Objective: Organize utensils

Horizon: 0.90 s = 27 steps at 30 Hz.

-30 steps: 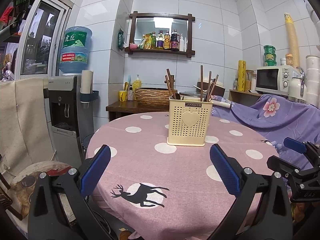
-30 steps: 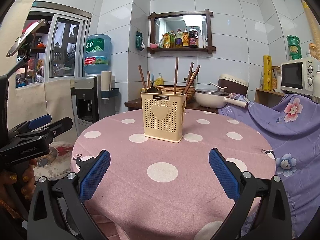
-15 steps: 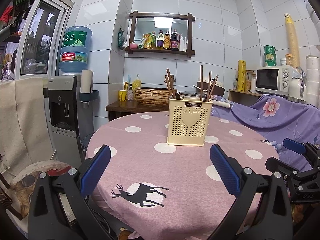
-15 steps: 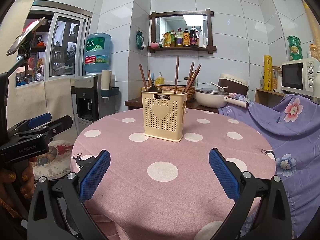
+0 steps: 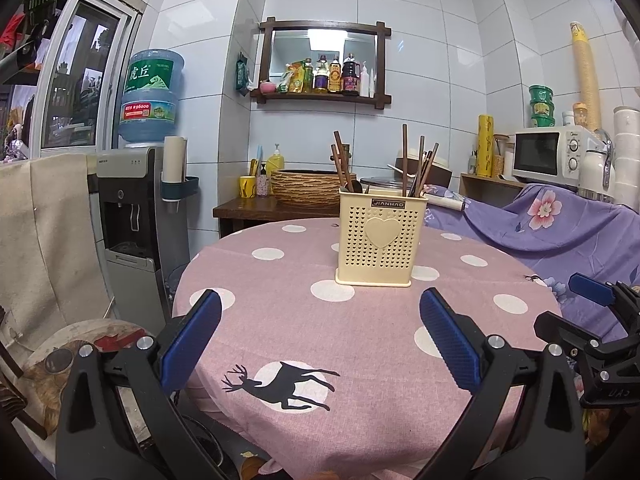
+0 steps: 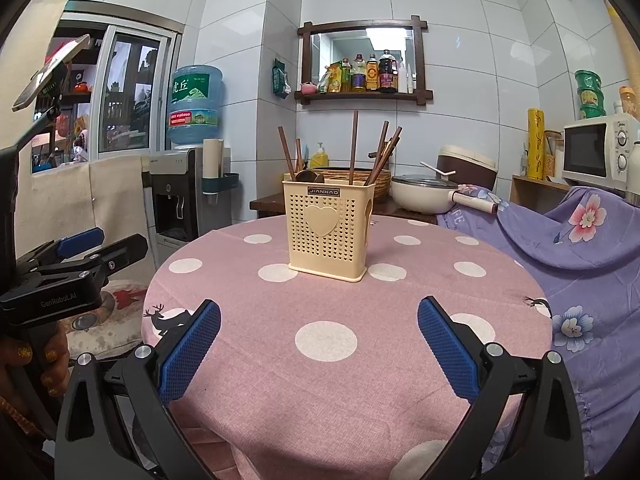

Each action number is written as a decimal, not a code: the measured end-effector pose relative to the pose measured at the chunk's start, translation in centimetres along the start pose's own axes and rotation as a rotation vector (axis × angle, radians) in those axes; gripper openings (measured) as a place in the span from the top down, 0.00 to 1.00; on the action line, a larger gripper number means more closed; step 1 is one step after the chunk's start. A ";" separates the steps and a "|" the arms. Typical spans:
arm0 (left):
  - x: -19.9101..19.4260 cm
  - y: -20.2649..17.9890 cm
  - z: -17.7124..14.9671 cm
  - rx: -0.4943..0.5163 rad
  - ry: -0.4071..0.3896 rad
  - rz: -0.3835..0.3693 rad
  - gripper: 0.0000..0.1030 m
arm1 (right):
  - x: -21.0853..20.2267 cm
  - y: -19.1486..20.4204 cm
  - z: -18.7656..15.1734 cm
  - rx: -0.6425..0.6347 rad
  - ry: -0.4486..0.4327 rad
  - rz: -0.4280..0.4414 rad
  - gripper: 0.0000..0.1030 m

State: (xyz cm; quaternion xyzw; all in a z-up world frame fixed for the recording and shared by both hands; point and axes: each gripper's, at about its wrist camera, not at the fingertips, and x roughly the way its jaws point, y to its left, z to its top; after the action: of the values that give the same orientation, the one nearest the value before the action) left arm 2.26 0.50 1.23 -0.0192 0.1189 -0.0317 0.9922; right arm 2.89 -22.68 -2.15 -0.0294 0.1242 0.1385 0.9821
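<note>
A cream perforated utensil holder (image 5: 380, 242) with a heart on its front stands upright on the round pink polka-dot table (image 5: 280, 320); it also shows in the right wrist view (image 6: 327, 232). Several brown chopsticks (image 5: 405, 160) and wooden spoons (image 6: 308, 176) stand in it. My left gripper (image 5: 320, 334) is open and empty, well short of the holder, over the table's near edge. My right gripper (image 6: 319, 338) is open and empty, also short of the holder. Each gripper shows at the side of the other's view.
A water dispenser (image 5: 140, 216) stands left of the table. A side table with a woven basket (image 5: 308, 188) is behind it. A purple flowered cloth (image 6: 580, 232) covers furniture on the right, with a microwave (image 5: 548, 156) beyond.
Both grippers have drifted back very slightly; the holder sits a touch higher in both views. Nothing was grasped or released.
</note>
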 end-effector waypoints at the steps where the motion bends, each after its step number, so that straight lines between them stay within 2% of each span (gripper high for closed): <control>1: 0.0 0.0 -0.1 -0.001 0.001 0.002 0.05 | 0.0 0.0 0.0 0.000 0.000 0.000 0.06; 27: 0.9 -0.7 -0.4 -0.019 0.068 -0.007 0.05 | 0.2 -0.3 -0.9 0.005 0.011 -0.005 0.06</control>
State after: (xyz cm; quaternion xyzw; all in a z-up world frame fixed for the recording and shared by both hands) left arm 3.02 -0.23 0.63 -0.0279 0.1526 -0.0346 0.9873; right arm 2.92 -23.03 -3.03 -0.0282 0.1300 0.1356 0.9818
